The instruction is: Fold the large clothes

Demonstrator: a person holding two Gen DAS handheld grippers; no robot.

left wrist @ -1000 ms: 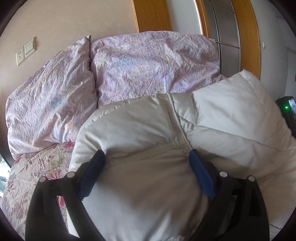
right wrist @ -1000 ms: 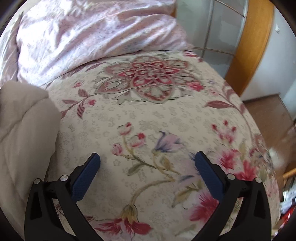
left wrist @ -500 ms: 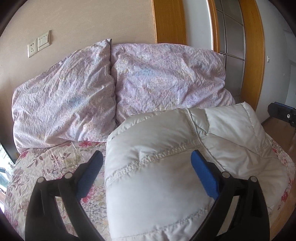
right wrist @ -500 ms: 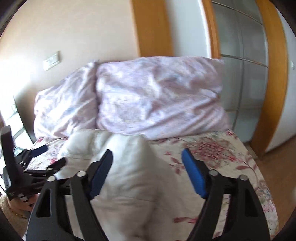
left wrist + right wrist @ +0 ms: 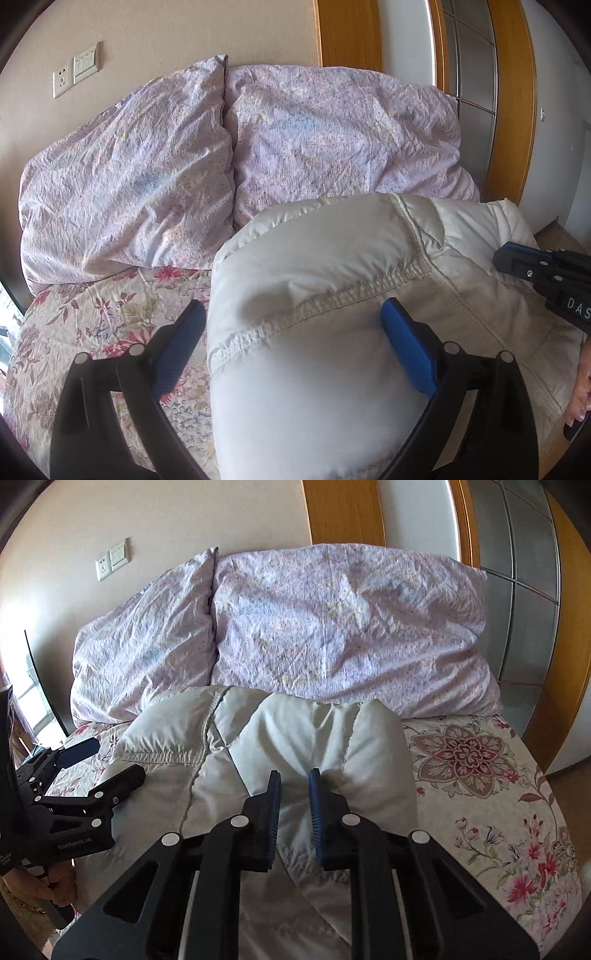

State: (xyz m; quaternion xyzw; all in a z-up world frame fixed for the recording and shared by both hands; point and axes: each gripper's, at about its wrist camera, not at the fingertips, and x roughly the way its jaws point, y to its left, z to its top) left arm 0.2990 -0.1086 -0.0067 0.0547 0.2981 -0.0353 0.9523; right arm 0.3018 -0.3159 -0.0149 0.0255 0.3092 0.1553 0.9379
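Fabric of white jacket (image 5: 314, 738) pinched by right hand-held gripper (image 5: 294, 797); left hand-held gripper (image 5: 291, 332) wide.

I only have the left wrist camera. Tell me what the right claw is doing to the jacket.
Observer: The right claw is closed on a bunched fold of the white jacket; fabric puckers between its pads.
Operator: Say where on the jacket.
Observer: On the puffy panel to the right of the stitched seam, near the jacket's right edge.
Operator: Report what lies beside that edge.
Observer: The floral bedspread, with a large red medallion just right of the jacket.
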